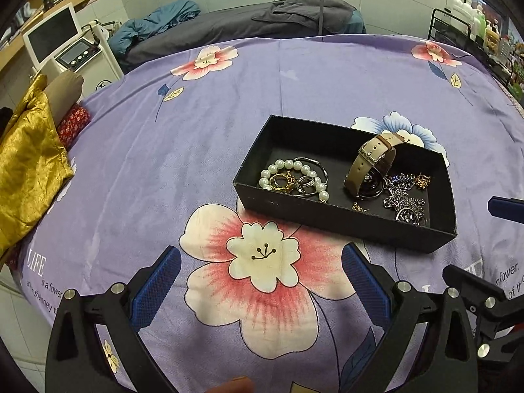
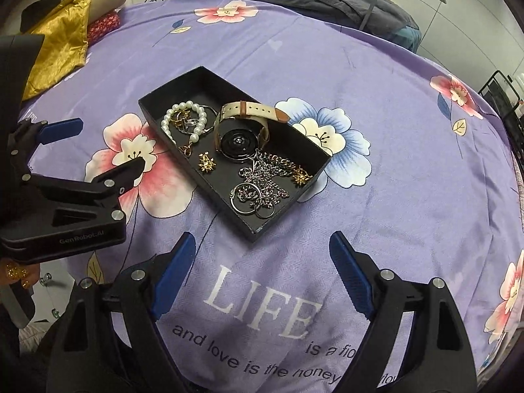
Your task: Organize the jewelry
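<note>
A black open box point(image 1: 327, 217) point(image 2: 213, 193) lies on the purple flowered cloth point(image 1: 229, 114). Inside it are a pearl bracelet point(image 1: 294, 166) point(image 2: 168, 116) with rings, a tan-strapped watch point(image 1: 370, 163) point(image 2: 235, 142), a tangle of silver chain point(image 1: 402, 198) point(image 2: 267, 177), silver hoops point(image 2: 249, 204) and small gold earrings point(image 2: 206, 162). My left gripper point(image 1: 260, 255) point(image 2: 111, 144) hovers open over the pink flower, short of the box's left end, nothing between its fingers. My right gripper point(image 2: 262, 239) point(image 1: 467, 236) stands open just before the box's near corner, also holding nothing.
Gold fabric point(image 1: 26, 163) and a red patterned roll point(image 1: 73, 121) lie at the cloth's left edge. A screen device point(image 1: 55, 39) and a grey bed point(image 1: 262, 23) stand behind. A black wire rack point(image 1: 458, 29) is at far right. A hand's painted nails point(image 2: 14, 271) show.
</note>
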`<state>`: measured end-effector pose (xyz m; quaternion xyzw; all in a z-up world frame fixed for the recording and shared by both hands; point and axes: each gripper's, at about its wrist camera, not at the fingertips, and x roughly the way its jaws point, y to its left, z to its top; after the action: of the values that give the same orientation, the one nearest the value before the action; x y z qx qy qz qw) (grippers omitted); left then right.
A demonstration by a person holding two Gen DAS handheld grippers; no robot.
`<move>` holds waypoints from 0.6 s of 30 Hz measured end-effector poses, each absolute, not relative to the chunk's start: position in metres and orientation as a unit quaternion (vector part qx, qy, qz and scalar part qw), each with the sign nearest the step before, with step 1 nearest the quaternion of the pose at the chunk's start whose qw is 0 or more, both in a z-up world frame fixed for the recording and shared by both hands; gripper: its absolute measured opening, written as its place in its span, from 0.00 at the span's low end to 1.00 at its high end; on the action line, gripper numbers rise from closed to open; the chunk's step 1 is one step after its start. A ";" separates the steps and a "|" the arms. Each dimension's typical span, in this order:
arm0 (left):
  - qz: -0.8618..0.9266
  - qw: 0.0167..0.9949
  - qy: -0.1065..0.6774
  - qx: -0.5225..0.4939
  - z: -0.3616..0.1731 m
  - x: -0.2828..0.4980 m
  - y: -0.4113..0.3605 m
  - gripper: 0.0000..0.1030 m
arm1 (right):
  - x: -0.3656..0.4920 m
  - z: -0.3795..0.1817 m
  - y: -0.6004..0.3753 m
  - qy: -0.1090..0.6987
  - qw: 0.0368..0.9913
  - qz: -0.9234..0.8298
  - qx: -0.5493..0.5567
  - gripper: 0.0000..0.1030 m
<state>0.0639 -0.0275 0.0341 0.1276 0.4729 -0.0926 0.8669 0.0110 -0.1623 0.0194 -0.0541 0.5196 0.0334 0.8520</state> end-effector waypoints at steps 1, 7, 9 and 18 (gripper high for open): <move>-0.091 0.867 0.473 0.128 0.034 0.064 -0.028 0.93 | 0.011 0.019 -0.161 0.520 0.851 0.034 -0.058 0.81; -0.090 0.865 0.477 0.129 0.032 0.065 -0.028 0.93 | 0.012 0.017 -0.159 0.524 0.849 0.031 -0.063 0.81; -0.090 0.864 0.478 0.129 0.031 0.065 -0.028 0.93 | 0.013 0.016 -0.159 0.526 0.848 0.030 -0.064 0.81; -0.095 0.861 0.487 0.113 0.028 0.066 -0.025 0.93 | 0.012 0.013 -0.157 0.528 0.846 0.031 -0.066 0.81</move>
<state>0.0657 -0.0252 0.0277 0.1130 0.4873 -0.0951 0.8606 0.0124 -0.1572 0.0134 -0.0663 0.5283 0.0314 0.8459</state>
